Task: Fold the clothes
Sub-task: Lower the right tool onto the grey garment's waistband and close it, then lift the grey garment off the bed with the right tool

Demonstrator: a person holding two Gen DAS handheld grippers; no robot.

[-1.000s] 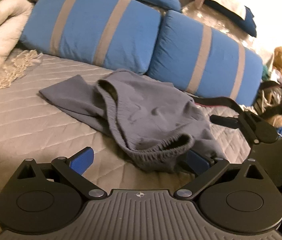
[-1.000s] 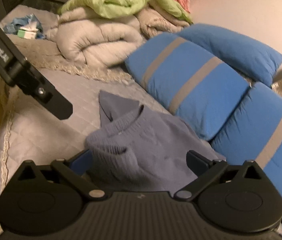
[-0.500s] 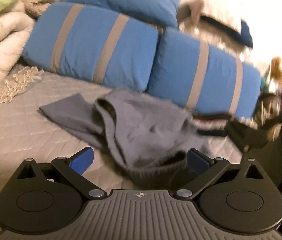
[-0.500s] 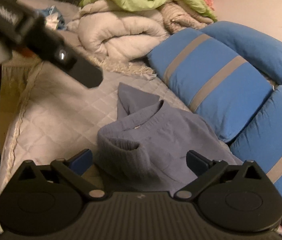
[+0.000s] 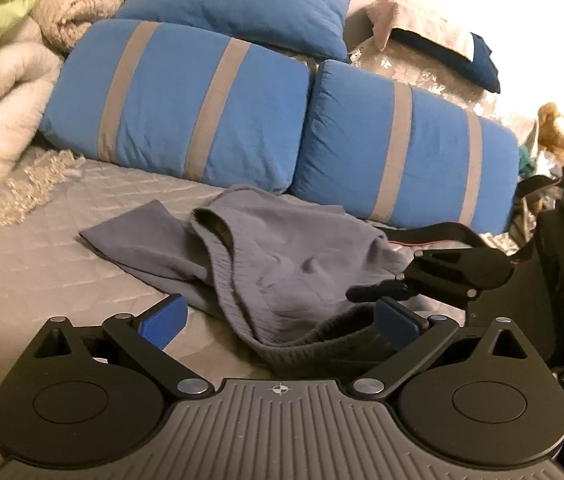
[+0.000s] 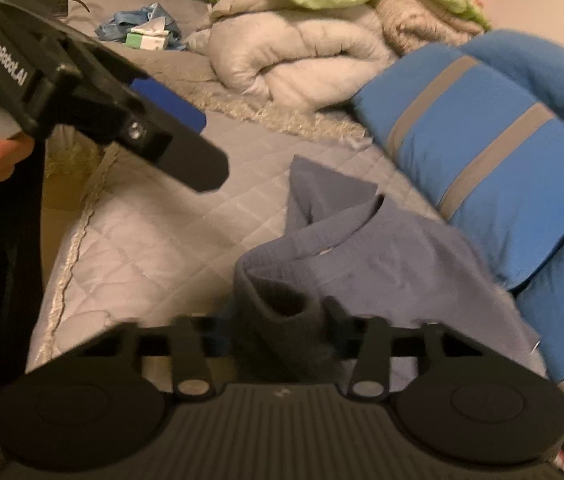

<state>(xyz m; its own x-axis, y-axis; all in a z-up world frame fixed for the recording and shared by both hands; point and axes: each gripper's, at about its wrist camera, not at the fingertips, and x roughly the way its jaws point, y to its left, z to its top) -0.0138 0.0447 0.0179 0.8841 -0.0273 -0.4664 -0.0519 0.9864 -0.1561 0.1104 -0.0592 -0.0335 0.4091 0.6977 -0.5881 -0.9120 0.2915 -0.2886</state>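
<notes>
A grey-blue garment (image 5: pixel 282 264) with a ribbed waistband lies crumpled on the quilted bed cover (image 5: pixel 41 280). My left gripper (image 5: pixel 279 320) is open just above the cover, and the near end of the waistband lies between its blue pads without touching them. In the right wrist view the garment (image 6: pixel 382 272) runs away from my right gripper (image 6: pixel 286 320), whose jaws are closing and pinch a bunched fold of the dark ribbed waistband. The right gripper (image 5: pixel 374 292) also shows at the garment's right edge. A hand holds the left gripper (image 6: pixel 197 140) at upper left.
Blue pillows with grey stripes (image 5: pixel 185 112) lean along the back of the bed. Rolled pale duvets and a green blanket (image 6: pixel 302 52) are piled at one end. A stuffed bear (image 5: pixel 554 128) and a dark bag (image 5: pixel 562 260) sit at the right. The bed's edge (image 6: pixel 69 248) runs near the left gripper.
The right gripper's jaws have gone from wide apart to narrow, now pinching the ribbed waistband. The left gripper has stayed open and tilted up a little.
</notes>
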